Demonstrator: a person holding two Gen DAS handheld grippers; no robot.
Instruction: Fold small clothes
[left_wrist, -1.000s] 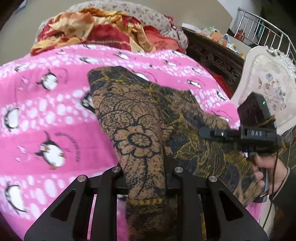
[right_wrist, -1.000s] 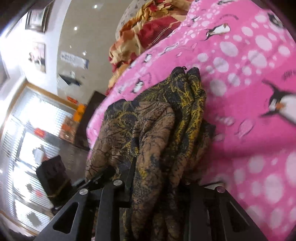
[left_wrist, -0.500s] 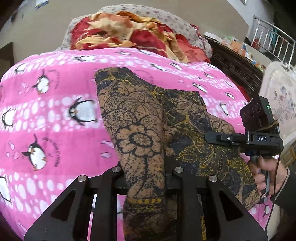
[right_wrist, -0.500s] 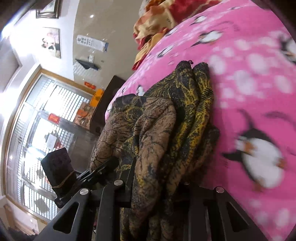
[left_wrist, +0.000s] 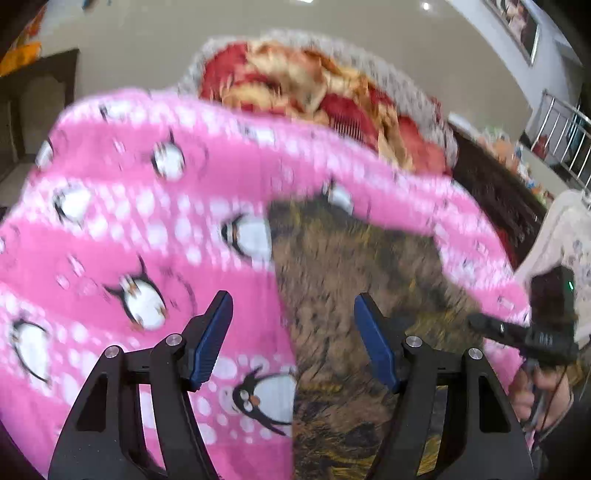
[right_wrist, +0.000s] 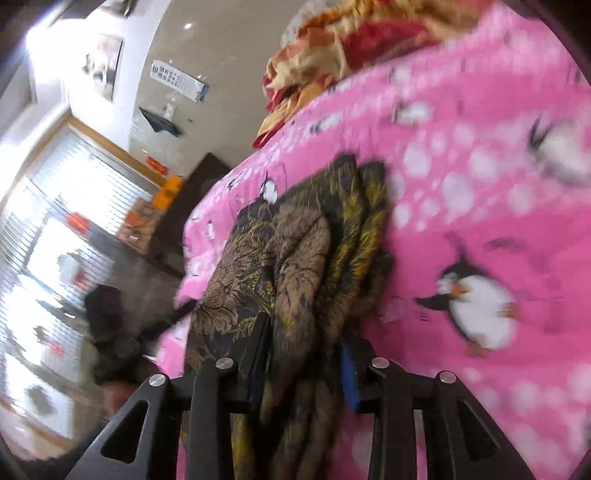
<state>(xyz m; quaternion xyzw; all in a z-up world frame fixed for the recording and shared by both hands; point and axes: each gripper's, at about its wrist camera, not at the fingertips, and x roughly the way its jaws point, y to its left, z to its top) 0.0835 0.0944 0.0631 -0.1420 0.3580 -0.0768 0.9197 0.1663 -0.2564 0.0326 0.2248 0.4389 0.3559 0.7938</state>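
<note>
Left gripper has let go, fingers now spread above the patterned garment; right gripper still clamps the bunched cloth on the pink blanket.

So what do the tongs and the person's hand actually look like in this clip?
Both tongs, left and right, have matte black angular frames with triangular cutouts, silver screw heads and blue ribbed pads. In the left view the right unit carries a black box with a green light and a thin dark cable; a bare hand with a dark sleeve shows.
</note>
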